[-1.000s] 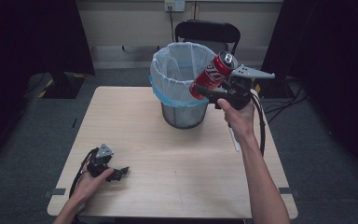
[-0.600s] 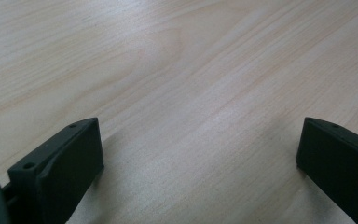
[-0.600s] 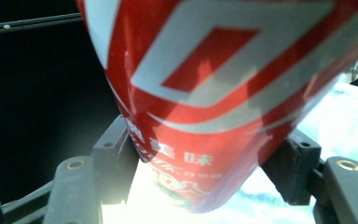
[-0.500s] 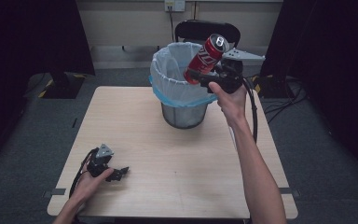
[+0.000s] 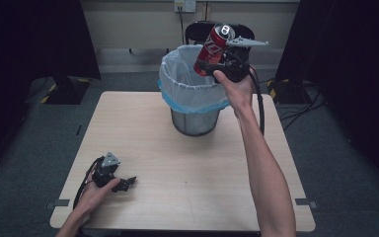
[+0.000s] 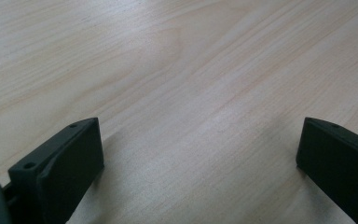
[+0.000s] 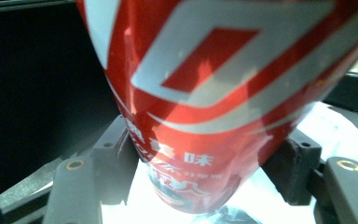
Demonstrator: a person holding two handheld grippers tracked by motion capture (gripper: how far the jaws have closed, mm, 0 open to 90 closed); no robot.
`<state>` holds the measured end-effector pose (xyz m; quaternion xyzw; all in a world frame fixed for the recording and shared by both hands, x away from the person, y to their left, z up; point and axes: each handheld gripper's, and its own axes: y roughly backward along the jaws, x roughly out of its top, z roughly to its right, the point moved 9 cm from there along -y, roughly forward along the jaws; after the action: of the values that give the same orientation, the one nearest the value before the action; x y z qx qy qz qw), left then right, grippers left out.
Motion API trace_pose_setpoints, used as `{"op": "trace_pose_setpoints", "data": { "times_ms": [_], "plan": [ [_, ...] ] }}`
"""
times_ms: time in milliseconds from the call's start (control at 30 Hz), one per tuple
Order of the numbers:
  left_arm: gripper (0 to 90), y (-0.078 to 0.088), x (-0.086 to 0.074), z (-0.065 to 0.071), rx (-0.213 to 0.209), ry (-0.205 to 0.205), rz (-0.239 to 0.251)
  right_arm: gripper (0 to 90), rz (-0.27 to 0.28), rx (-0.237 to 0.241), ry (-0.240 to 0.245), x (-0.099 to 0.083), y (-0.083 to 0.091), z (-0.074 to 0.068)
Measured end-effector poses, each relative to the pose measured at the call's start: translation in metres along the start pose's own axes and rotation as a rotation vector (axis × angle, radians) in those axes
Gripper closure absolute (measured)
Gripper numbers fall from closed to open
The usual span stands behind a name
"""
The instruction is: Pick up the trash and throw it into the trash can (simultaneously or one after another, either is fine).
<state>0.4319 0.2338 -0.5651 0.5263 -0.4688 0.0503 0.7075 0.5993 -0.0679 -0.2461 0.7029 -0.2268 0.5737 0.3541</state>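
A red drink can with silver markings is held tilted above the far right rim of a wire waste bin lined with a white and blue bag. My right gripper is shut on the can's lower part. In the right gripper view the can sits between the two black jaws, with the white liner below. My left gripper rests on the table near the front left corner, open, with bare wood between its fingers.
The bin stands at the far middle of the light wooden table. A black chair is behind it, against a pale wall. Dark curtains flank both sides. Cables lie on the grey floor at the right.
My right gripper has lifted the can higher and moved it left, from beside the bin's right edge to above its rim. The left gripper has stayed still.
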Motion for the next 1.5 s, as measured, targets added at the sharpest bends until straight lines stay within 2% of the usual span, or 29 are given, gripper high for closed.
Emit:
{"op": "trace_pose_setpoints", "data": {
  "times_ms": [200,267,400,533,967,1267,1500],
  "plan": [
    [0.2,0.0,0.0,0.0,0.001,-0.003,0.0,33.6,-0.042,-0.019,-0.021,-0.007,-0.014,0.008],
    [0.2,0.0,0.0,0.0,0.0,-0.004,0.0,29.4,-0.055,-0.021,-0.032,-0.01,-0.017,0.011],
    [0.2,0.0,0.0,-0.001,0.002,-0.007,0.0,27.9,-0.062,-0.03,-0.065,-0.015,-0.02,0.016],
    [0.2,0.0,0.0,0.0,-0.001,-0.006,-0.001,28.2,-0.055,-0.031,-0.068,-0.017,-0.02,0.018],
    [0.3,0.001,-0.001,-0.001,0.0,-0.016,-0.005,28.7,-0.031,-0.024,-0.041,-0.013,-0.002,0.015],
    [0.3,0.001,-0.001,-0.001,0.0,-0.021,-0.009,29.2,-0.029,-0.021,-0.03,-0.022,0.012,0.012],
    [0.3,0.001,-0.001,-0.001,0.001,-0.021,-0.009,29.5,-0.023,-0.022,-0.025,-0.022,0.019,0.012]
  ]
}}
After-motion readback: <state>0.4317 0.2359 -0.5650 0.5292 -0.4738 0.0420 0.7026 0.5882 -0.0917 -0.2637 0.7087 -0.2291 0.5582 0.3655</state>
